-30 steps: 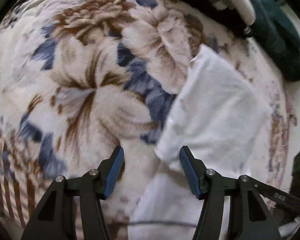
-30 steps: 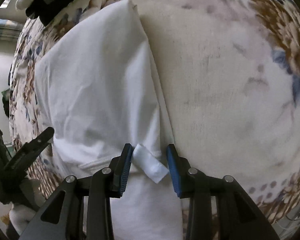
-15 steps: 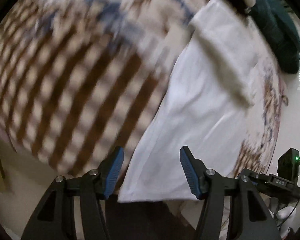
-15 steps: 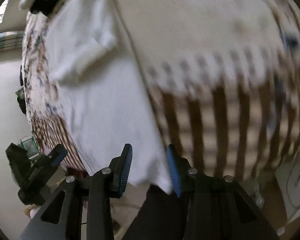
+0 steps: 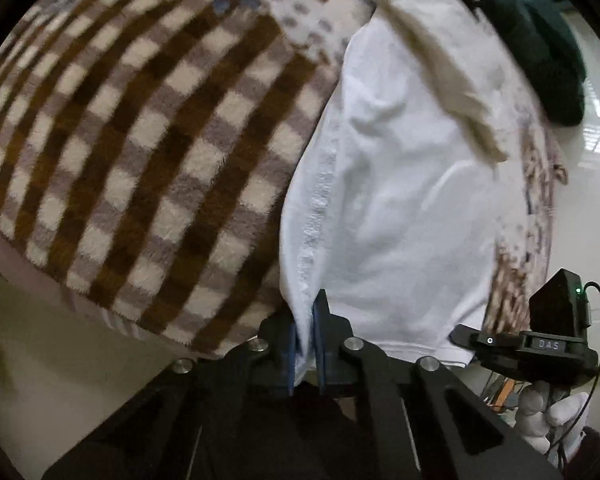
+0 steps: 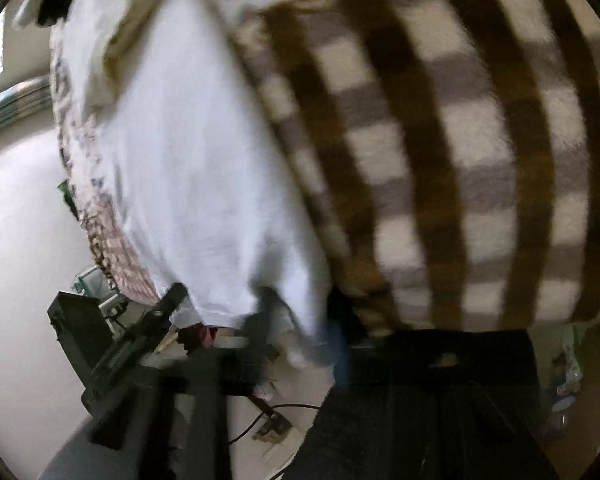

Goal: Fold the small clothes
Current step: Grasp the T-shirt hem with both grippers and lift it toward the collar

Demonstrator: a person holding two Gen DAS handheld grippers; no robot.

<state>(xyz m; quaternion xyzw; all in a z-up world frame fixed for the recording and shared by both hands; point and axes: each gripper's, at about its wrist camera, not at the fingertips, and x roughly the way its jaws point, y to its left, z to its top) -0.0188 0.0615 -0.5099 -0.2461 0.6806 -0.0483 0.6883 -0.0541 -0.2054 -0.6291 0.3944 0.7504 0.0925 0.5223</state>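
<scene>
A white garment (image 5: 400, 184) lies lengthwise on a plush blanket, its sleeves folded in at the far end. Its near hem hangs at the bed's front edge. My left gripper (image 5: 306, 336) is shut on the hem's left corner. In the blurred right wrist view the same garment (image 6: 188, 168) runs away from me, and my right gripper (image 6: 300, 340) is closed on the hem's right corner. Each gripper shows at the edge of the other's view.
The blanket has a brown checked border (image 5: 140, 140) near me and a floral pattern farther off. A dark green cloth (image 5: 540, 48) lies at the far right. Pale floor (image 6: 24, 240) lies below the bed edge.
Both grippers pulled back from the folded sleeves to the near hem and closed on its two corners. A second ago both were open.
</scene>
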